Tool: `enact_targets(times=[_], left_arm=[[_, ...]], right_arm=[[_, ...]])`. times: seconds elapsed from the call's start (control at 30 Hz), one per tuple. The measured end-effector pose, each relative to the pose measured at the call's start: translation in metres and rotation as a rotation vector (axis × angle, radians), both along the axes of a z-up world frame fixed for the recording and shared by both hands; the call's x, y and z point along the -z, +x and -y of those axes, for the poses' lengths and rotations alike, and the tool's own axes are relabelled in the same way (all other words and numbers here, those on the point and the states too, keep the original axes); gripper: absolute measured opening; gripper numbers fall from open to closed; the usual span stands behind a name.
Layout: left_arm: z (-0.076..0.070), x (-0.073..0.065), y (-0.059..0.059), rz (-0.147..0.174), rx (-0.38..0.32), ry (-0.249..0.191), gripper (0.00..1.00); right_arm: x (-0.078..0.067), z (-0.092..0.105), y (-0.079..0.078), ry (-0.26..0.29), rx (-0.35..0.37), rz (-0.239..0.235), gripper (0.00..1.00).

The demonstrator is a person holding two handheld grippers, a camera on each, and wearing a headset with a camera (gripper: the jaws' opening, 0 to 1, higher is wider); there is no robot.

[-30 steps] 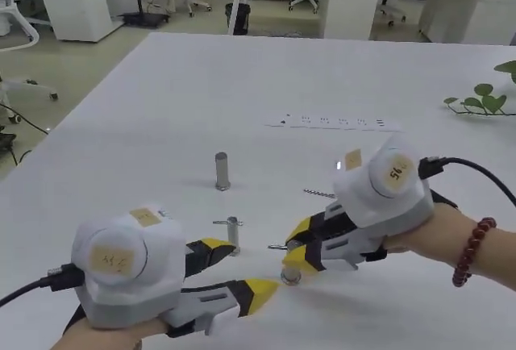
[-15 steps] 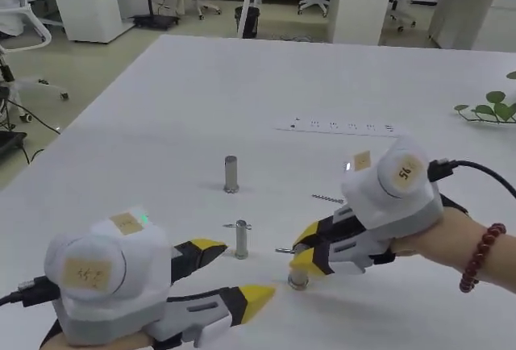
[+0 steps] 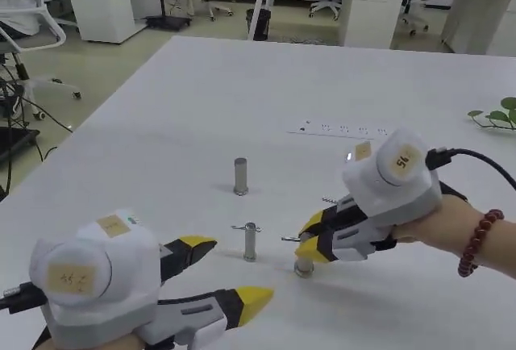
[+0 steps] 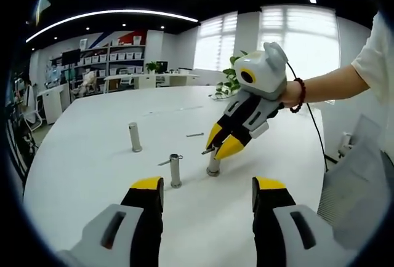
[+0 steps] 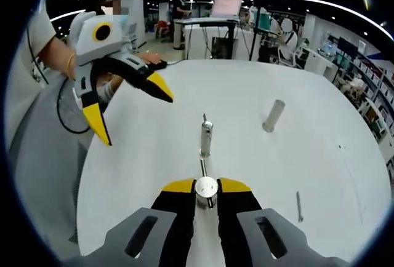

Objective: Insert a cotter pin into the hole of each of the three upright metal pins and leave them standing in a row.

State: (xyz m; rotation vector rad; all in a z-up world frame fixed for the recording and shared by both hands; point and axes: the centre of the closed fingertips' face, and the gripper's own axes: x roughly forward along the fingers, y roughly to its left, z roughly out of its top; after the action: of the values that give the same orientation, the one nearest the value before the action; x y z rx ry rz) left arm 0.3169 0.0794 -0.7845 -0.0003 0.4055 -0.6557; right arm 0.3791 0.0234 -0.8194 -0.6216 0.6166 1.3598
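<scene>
Three upright metal pins (image 3: pixel 240 176) (image 3: pixel 250 241) (image 3: pixel 304 264), three cotter pins (image 3: pixel 239 227) (image 3: pixel 288 239) (image 4: pixel 195 135), two grippers (image 3: pixel 240 268) (image 3: pixel 302 241), one power strip (image 3: pixel 347 130), one plant (image 3: pixel 500 116)

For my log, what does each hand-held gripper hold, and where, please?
The right hand-held gripper clamps the nearest metal pin at its top; the left hand-held gripper holds nothing.

three short steel pins stand upright in a slanting row. far pin (image 3: pixel 240 176) is bare. mid pin (image 3: pixel 250 243) has a cotter (image 3: pixel 239 227) through its top. near pin (image 3: pixel 304 268) has a second cotter (image 3: pixel 289 239) jutting sideways. a spare cotter (image 4: pixel 195 135) lies flat on the table (image 3: pixel 161 124).
</scene>
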Motion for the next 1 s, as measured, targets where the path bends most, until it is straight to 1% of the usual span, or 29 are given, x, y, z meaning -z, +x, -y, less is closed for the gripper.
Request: enact_targets(times=[0.17,0.27,0.43,0.57,0.67,0.77,0.93,1.0], left_arm=[[-0.003,0.0,0.0,0.005,-0.012,0.005,0.59],[-0.005,0.002,0.0,0.001,-0.015,0.009,0.59],[-0.006,0.005,0.0,-0.005,-0.023,0.008,0.59],[-0.006,0.006,-0.001,-0.007,-0.019,0.011,0.59],[-0.006,0.007,-0.001,-0.007,-0.017,0.017,0.59],[-0.006,0.006,-0.001,-0.003,-0.015,0.022,0.6],[-0.006,0.006,-0.001,-0.001,-0.015,0.021,0.6],[-0.006,0.006,-0.001,-0.001,-0.015,0.023,0.61]], right_arm=[[0.002,-0.001,0.004,0.0,0.006,-0.006,0.13],[0.002,-0.002,0.008,-0.005,0.0,0.005,0.13],[0.002,-0.002,0.013,-0.008,-0.005,0.005,0.13],[0.002,-0.002,0.014,0.001,0.001,-0.008,0.13],[0.002,0.0,0.015,0.008,0.018,-0.038,0.14],[0.003,0.0,0.014,0.01,0.01,-0.035,0.14],[0.002,0.0,0.013,0.019,0.014,-0.044,0.15],[0.005,0.001,0.013,0.016,0.019,-0.049,0.15]])
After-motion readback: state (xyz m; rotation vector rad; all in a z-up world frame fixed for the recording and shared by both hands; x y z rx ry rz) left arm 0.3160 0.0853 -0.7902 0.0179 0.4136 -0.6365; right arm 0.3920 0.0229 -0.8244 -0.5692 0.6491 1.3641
